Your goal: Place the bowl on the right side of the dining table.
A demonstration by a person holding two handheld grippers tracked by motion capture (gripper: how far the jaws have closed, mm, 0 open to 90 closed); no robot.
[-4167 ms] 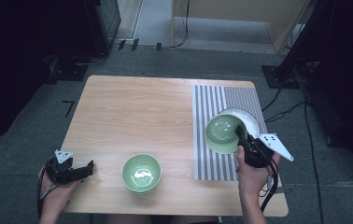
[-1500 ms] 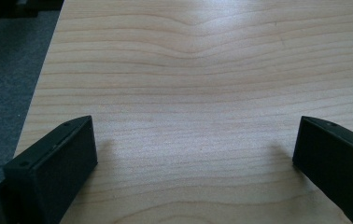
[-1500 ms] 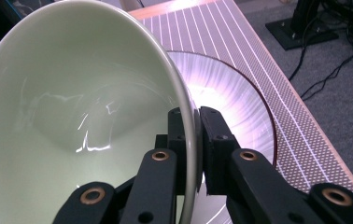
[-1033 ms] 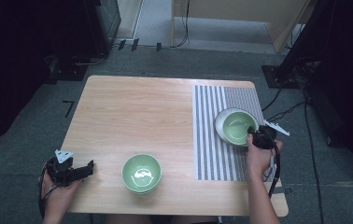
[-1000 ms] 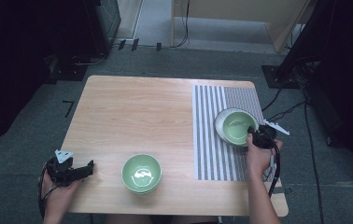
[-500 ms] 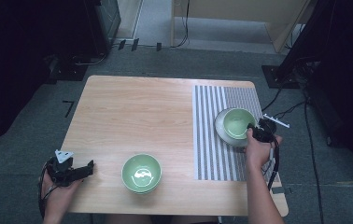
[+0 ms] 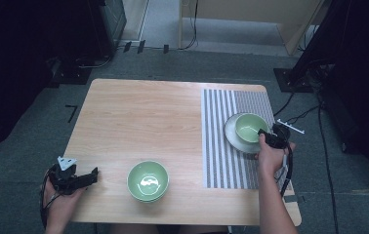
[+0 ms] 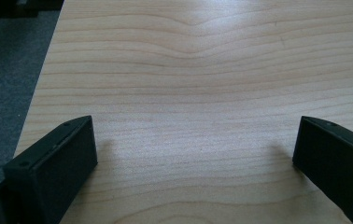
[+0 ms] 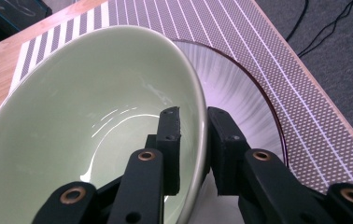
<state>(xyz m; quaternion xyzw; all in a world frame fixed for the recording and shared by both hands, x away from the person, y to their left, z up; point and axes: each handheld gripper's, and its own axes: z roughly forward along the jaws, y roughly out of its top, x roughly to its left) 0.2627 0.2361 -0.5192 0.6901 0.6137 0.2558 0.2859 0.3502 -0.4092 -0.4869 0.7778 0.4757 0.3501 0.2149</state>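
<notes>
A pale green bowl (image 7: 249,126) sits in a white ribbed plate (image 7: 232,138) on the striped mat at the table's right. My right gripper (image 7: 266,137) straddles the bowl's right rim, one jaw inside the bowl (image 9: 86,130) and one outside over the plate (image 9: 242,100). Its jaws have just been opening. The rim is still between them, with a slit showing beside the inner jaw, so the right gripper (image 9: 194,117) is open. A second green bowl (image 7: 147,180) stands near the front edge. My left gripper (image 7: 92,176) rests open and empty on the wood (image 8: 195,154).
The grey and white striped mat (image 7: 224,161) covers the table's right part, and its right edge (image 9: 305,93) lies close to the table's edge. Cables run across the floor to the right. Bare wood (image 7: 138,117) spreads over the table's left and middle.
The bowl, earlier held tilted above the plate's left side, now sits level in the plate. The right hand has shifted slightly right. The left hand has not moved.
</notes>
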